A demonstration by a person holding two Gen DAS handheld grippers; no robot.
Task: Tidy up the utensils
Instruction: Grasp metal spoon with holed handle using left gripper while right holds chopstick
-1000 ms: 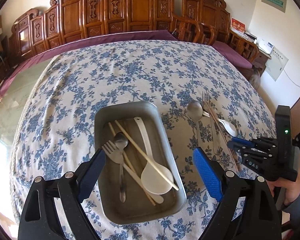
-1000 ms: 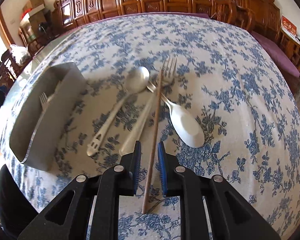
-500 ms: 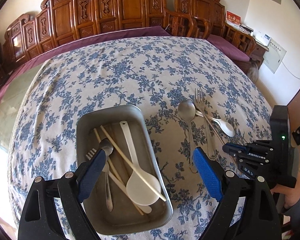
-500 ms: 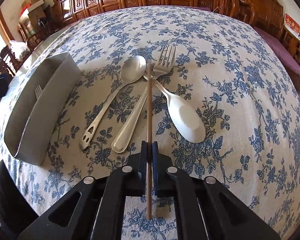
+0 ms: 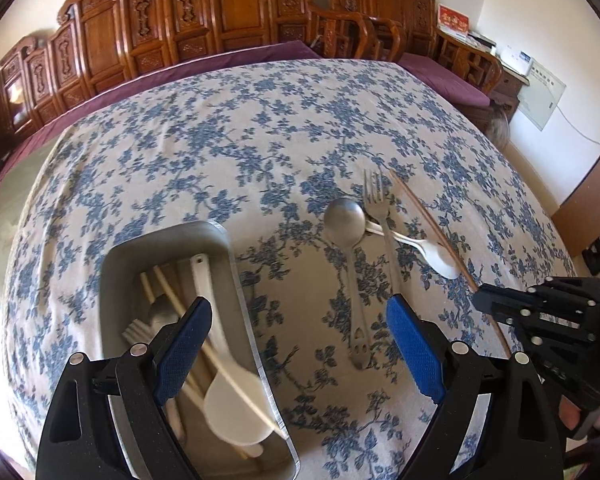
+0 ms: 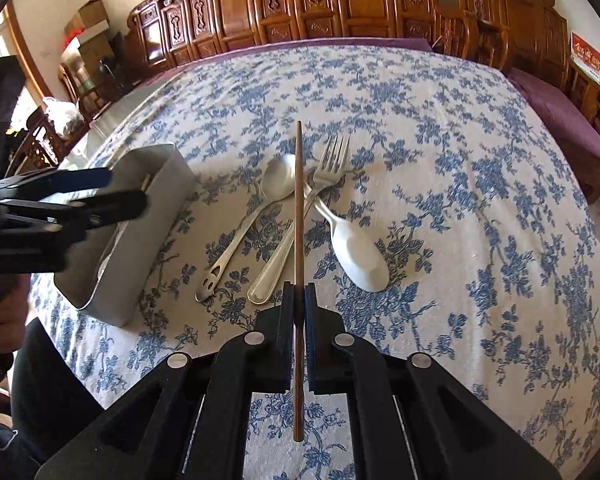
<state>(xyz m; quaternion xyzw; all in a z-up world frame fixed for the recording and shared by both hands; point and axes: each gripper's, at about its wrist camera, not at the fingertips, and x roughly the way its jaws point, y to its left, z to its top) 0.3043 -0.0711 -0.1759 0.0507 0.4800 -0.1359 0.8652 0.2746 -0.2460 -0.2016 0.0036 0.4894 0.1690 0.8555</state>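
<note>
Matt woven cloth with a blue floral print covers the bench. The tray is dull brushed metal. The fork and metal spoon shine like polished steel; the white spoon looks like smooth glossy plastic. The dark chopstick is matt wood. Carved chairs are glossy varnished wood. The blue pads on the fingers look finely textured.

My left gripper hangs wide, empty, over the floral tablecloth, its left pad over the metal tray of utensils. Metal spoon, fork, white spoon lie loose. My right gripper pinches the brown chopstick.
</note>
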